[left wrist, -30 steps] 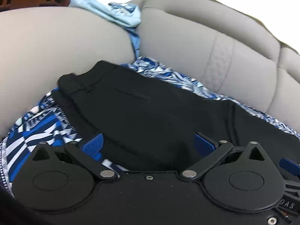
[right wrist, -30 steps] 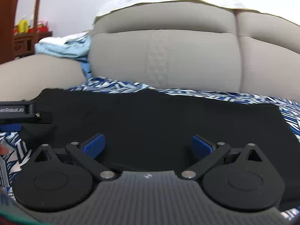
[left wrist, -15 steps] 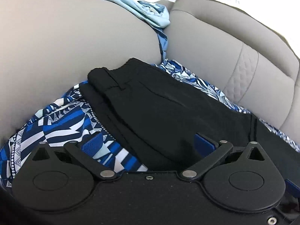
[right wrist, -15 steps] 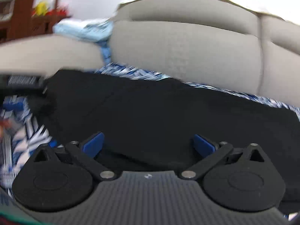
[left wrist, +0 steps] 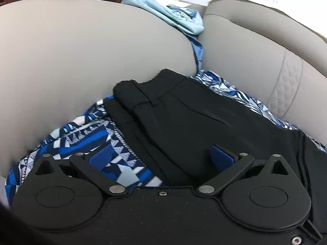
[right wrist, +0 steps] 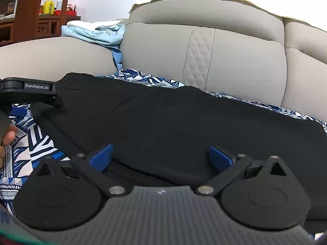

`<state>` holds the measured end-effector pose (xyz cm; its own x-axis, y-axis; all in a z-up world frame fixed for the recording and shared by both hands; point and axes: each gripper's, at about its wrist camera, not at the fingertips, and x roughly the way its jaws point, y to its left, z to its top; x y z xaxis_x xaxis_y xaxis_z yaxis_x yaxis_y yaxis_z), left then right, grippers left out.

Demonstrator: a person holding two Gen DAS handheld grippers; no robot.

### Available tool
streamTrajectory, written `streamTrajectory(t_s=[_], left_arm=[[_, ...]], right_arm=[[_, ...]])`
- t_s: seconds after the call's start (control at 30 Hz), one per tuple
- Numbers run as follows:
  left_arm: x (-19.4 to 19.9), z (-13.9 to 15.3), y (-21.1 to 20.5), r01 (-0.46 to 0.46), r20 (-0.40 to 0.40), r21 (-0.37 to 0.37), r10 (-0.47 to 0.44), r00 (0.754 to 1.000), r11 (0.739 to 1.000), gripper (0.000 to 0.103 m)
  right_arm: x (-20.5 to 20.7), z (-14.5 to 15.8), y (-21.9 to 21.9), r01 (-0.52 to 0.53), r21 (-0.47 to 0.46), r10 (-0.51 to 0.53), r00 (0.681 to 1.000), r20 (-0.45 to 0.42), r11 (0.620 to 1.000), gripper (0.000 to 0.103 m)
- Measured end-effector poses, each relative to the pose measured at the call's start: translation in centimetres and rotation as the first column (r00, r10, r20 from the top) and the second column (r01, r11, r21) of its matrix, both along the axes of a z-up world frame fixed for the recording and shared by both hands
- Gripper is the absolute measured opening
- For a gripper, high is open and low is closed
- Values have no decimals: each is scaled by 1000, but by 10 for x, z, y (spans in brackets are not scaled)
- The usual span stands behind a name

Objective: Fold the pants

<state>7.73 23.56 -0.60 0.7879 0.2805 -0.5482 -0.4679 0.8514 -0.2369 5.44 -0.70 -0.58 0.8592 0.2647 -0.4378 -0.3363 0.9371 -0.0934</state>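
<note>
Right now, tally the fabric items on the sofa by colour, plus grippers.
Black pants: 1
Blue-and-white patterned cover: 1
Light blue clothes pile: 1 heap, pieces inside cannot be counted
Grippers: 2, left gripper and right gripper, both open
Total: 5

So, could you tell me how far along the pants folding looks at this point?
Done: the black pants lie on the patterned cloth with their layers stacked at the waistband end. In hand: nothing; the left gripper and right gripper are both open over the fabric. Left: probably folding the length over once more.
</note>
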Motion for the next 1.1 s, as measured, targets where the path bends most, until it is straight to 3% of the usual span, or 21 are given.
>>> streamTrajectory(t_s=[0.2, 0.33, 0.47, 0.53, 0.57, 0.6, 0.67, 0.7, 0.77, 0.8, 0.83, 0.93, 1.0, 1.1], left_arm=[[-5, -2, 25, -55, 101, -162, 72, 992, 985, 102], [-3, -2, 38, -34, 122, -217, 61, 991, 976, 102], [-6, -5, 53, -17, 182, -327, 81, 980, 945, 102], [-4, -6, 61, 2, 206, -381, 83, 975, 925, 91], [-4, -6, 66, 6, 209, -413, 88, 974, 911, 70], [-5, -5, 69, -9, 197, -427, 103, 975, 904, 56], [-9, -4, 69, -29, 196, -403, 117, 974, 915, 36], [-11, -3, 66, -25, 202, -375, 108, 973, 927, 35], [-12, -4, 63, -7, 213, -358, 89, 973, 934, 42], [-8, -7, 65, -13, 194, -372, 92, 977, 928, 48], [-3, -11, 68, -31, 166, -394, 104, 981, 919, 47], [7, -15, 80, -36, 186, -426, 126, 974, 904, 55], [13, -17, 85, -18, 215, -460, 132, 968, 888, 75], [30, -16, 83, -42, 207, -424, 142, 968, 905, 79]], right_arm=[[-1, 0, 0, 7, 5, -7, 1000, 7, 1000, 103], [-1, -1, 1, 9, 4, -9, 1000, 9, 1000, 103], [-1, -1, 1, 9, 4, -9, 1000, 10, 1000, 103], [-1, -1, 2, 12, 5, -12, 1000, 13, 1000, 103], [-1, -1, 2, 13, 5, -13, 1000, 14, 1000, 103], [-1, -1, 2, 13, 5, -13, 1000, 14, 1000, 103], [-1, -2, 2, 13, 5, -13, 1000, 14, 1000, 103], [-2, -2, 2, 13, 5, -13, 1000, 15, 1000, 103], [-2, -2, 3, 13, 5, -13, 1000, 14, 1000, 103], [-2, -2, 3, 13, 5, -13, 1000, 15, 1000, 103], [-2, -2, 3, 13, 6, -13, 1000, 16, 1000, 103], [-2, -2, 3, 14, 6, -14, 1000, 17, 1000, 103], [-2, -2, 4, 14, 6, -14, 1000, 17, 1000, 103], [-2, -3, 5, 15, 7, -15, 1000, 18, 1000, 103]])
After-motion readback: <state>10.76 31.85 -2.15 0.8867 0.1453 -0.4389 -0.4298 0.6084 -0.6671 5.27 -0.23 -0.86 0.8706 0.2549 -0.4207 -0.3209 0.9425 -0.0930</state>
